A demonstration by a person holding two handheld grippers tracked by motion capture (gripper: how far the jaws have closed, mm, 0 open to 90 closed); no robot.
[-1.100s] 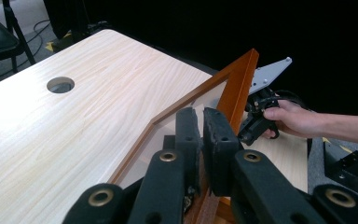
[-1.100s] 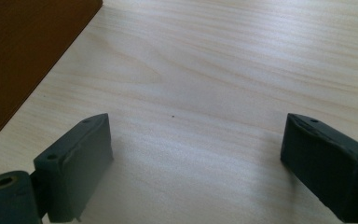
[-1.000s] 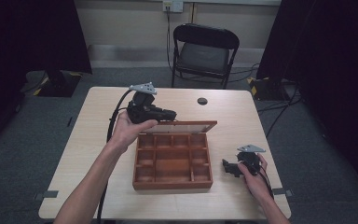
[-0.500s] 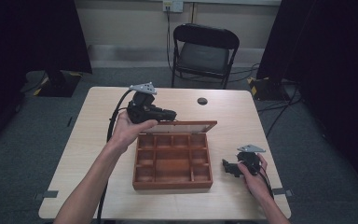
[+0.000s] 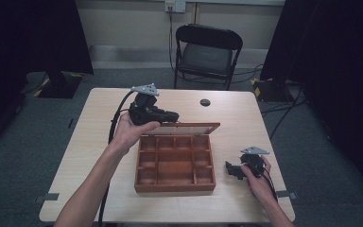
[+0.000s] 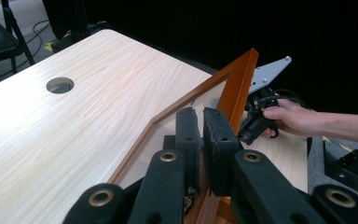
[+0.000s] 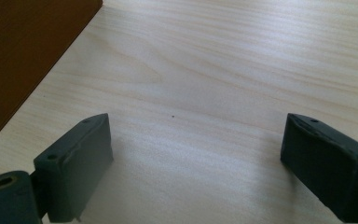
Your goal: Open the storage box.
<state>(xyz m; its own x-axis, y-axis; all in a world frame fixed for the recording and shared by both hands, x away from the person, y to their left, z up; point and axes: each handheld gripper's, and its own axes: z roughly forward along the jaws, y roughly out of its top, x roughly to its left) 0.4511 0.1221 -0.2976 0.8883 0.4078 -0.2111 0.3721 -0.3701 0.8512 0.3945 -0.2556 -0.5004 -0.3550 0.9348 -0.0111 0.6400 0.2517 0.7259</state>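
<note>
Left claw (image 6: 201,140) pinched on lid (image 6: 235,88), up close.

Even overhead light on pale wooden desk (image 5: 99,156); surroundings beyond desk dim, black curtains swallowing detail. Soft shadows beneath open brown wooden compartment box (image 5: 175,163) and forearms. High view slightly soft, low resolution. Left hand-held gripper (image 6: 200,140) pads near lens blurred. Right hand-held gripper (image 7: 196,163) casts faint shadows on desk; no glare.
</note>
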